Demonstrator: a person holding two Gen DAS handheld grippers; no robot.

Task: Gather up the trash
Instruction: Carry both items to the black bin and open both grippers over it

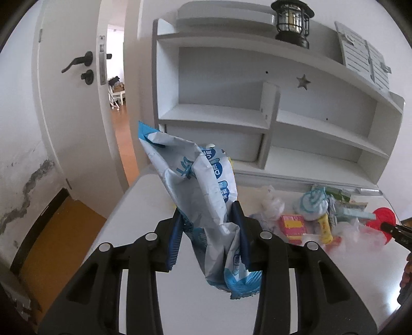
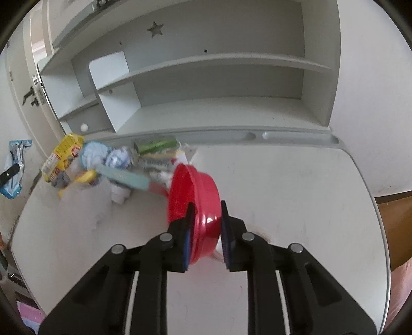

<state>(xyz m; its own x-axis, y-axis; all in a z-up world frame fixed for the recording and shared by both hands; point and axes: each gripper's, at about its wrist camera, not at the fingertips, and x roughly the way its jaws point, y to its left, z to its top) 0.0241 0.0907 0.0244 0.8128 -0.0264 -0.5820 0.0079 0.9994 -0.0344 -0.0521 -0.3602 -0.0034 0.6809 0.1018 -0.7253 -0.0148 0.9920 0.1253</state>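
Holding a crumpled blue-and-white plastic wrapper bag (image 1: 206, 195) upright, our left gripper (image 1: 209, 232) has its blue-padded fingers clamped on the bag's lower half, lifted above the near left part of the white desk (image 1: 144, 206). The bag's top rises toward the white shelf unit (image 1: 257, 103) at the far side of the desk, and its bottom end hangs below the fingers.

Our right gripper (image 2: 204, 232) is closed on the rim of a shallow red plastic bowl (image 2: 195, 201), one finger inside the bowl and one outside, with the bowl tipped on its edge over the middle of the desk, its open side facing left toward the trash.

The pile of trash (image 2: 110, 165) lies at the far left of the desk in the right wrist view, just beside the bowl: a yellow printed packet (image 2: 61, 157), a pale blue crumpled wad (image 2: 94, 154), a green wrapper (image 2: 157, 145), a long teal box (image 2: 123, 177) and white scraps

A black lantern (image 1: 292, 22) stands on top of the shelf unit, and a white door with a black handle (image 1: 77, 61) stands open at the left
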